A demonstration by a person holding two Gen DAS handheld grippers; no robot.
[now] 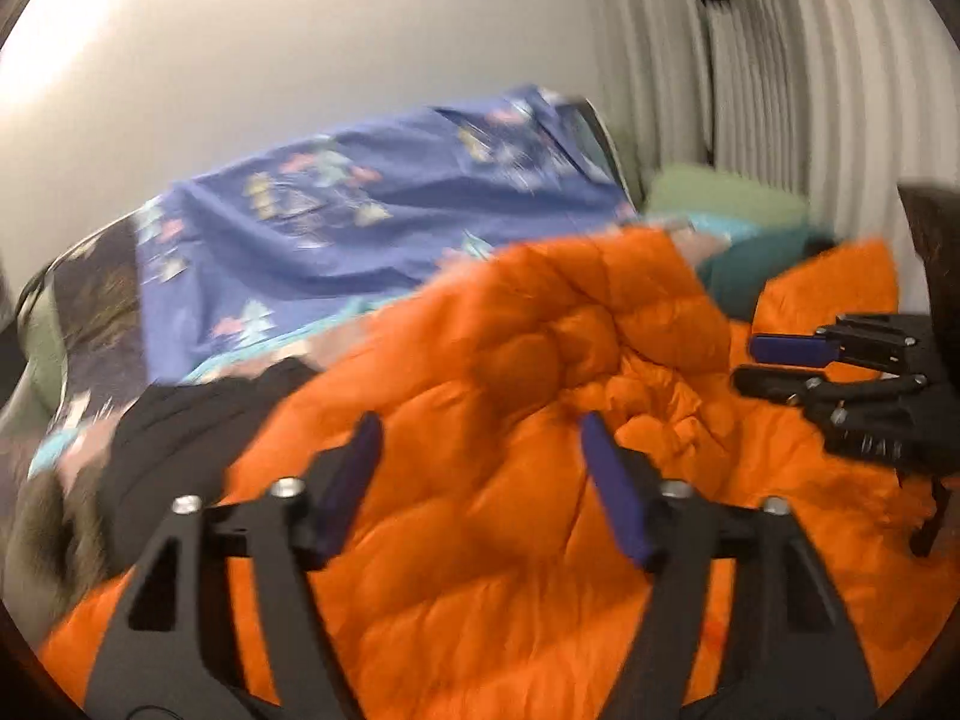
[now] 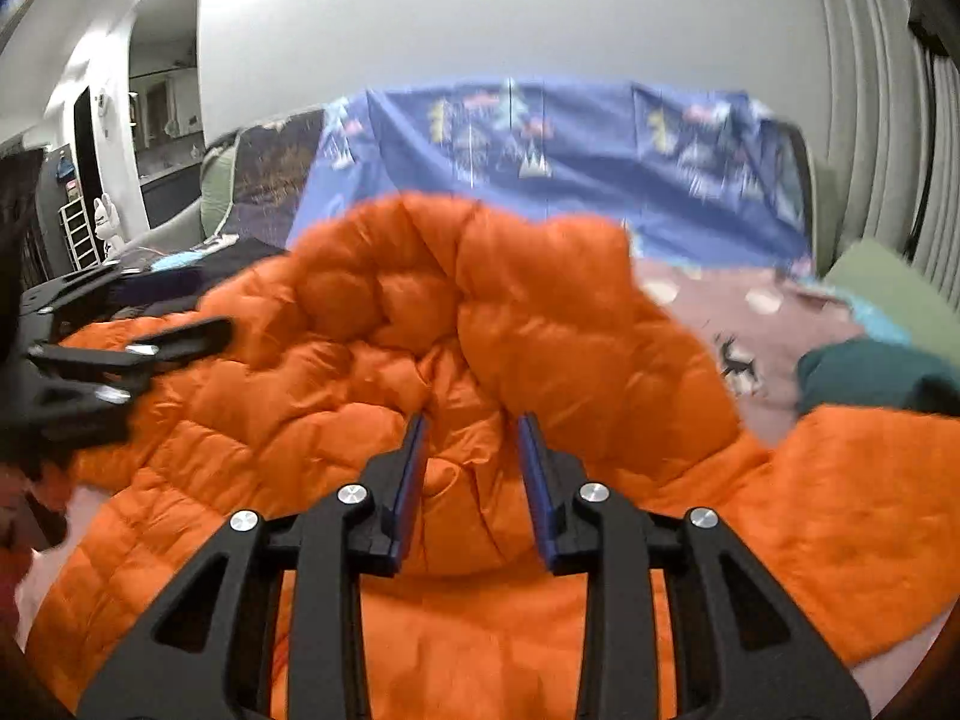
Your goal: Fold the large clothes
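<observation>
1. Hovering over the orange puffer jacket [image 2: 480, 330], which lies bunched on the patterned bedspread [image 2: 750, 324] in front of the blue sheet [image 2: 600, 138], we hold nothing.
2. Our left gripper [image 1: 480, 450] stands spread wide above the jacket, empty.
3. Our right gripper [image 2: 471, 438] is partly spread, with a ridge of jacket between the fingers, unpinched.
4. Risk: slick, puffy fabric may slip from a shallow pinch – or we may grab several bunched layers and fold crooked.

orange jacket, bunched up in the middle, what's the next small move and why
Probably close the right gripper on the raised fold of the jacket between its fingers: the jaws stand apart with the padding bulging into the gap, not visibly pinched. The left gripper hangs open above the jacket, holding nothing, so a grip seems needed before the bunched middle can be pulled flat.
</observation>
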